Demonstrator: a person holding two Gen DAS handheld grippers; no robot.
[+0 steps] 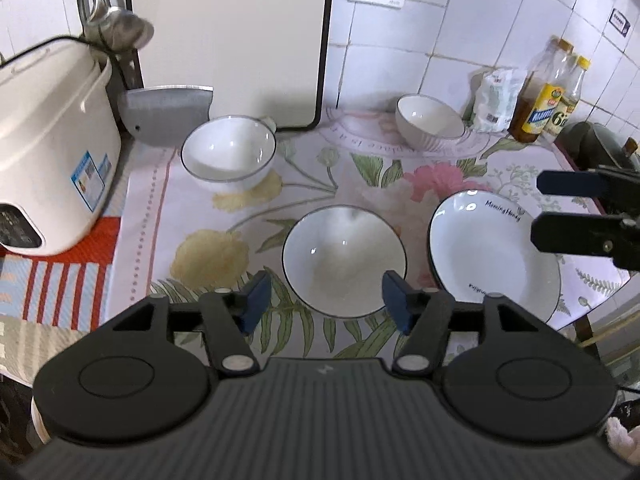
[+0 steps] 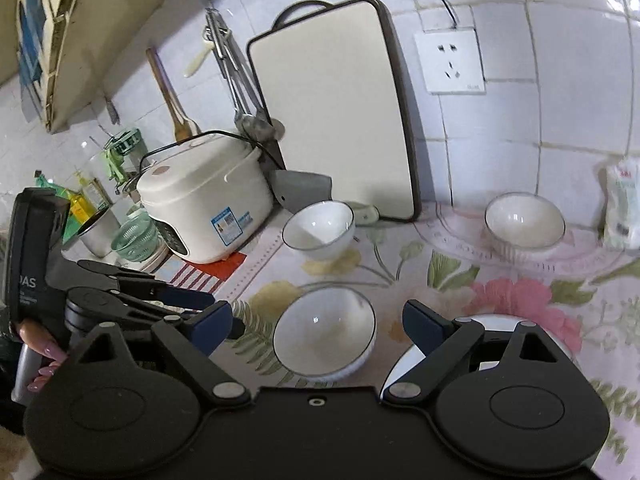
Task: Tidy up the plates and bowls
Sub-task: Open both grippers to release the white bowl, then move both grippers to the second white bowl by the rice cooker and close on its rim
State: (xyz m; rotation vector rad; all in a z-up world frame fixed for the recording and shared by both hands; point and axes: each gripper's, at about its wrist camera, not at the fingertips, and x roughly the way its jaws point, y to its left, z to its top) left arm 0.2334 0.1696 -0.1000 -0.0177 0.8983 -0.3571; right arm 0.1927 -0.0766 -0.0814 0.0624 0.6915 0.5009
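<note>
Left to right across your table, which is wearing a smooth floral cloth in pink, yellow and green:

- Rice cooker: glossy white plastic, rounded box shape, blue label on its side, sitting at the far left on a red-striped mat.
- Cleaver blade: flat grey metal, leaning by the cooker.
- Cutting board: pale, rectangular, dark-rimmed, standing upright against the tiled wall.
- Back-left bowl: glazed white ceramic, thin dark rim, sitting near the board's foot.
- Your left tool: black frame, blue pads. It is hanging released above the table, jaws apart with nothing between them.
- Centre bowl: same white glaze and dark rim, round and deep, sitting upright on the cloth just beyond the left tool's pads.
- Back-right bowl: white inside, ribbed outer wall, sitting near the wall tiles.
- Plates: shallow, white, dark-rimmed, lettered, resting as a stack just right of the centre bowl.
- Your right tool: also released, jaws standing wide with nothing gripped, the centre bowl showing between them below.
- White packet and yellow-capped oil bottles: clear plastic, standing at the back right.
</note>
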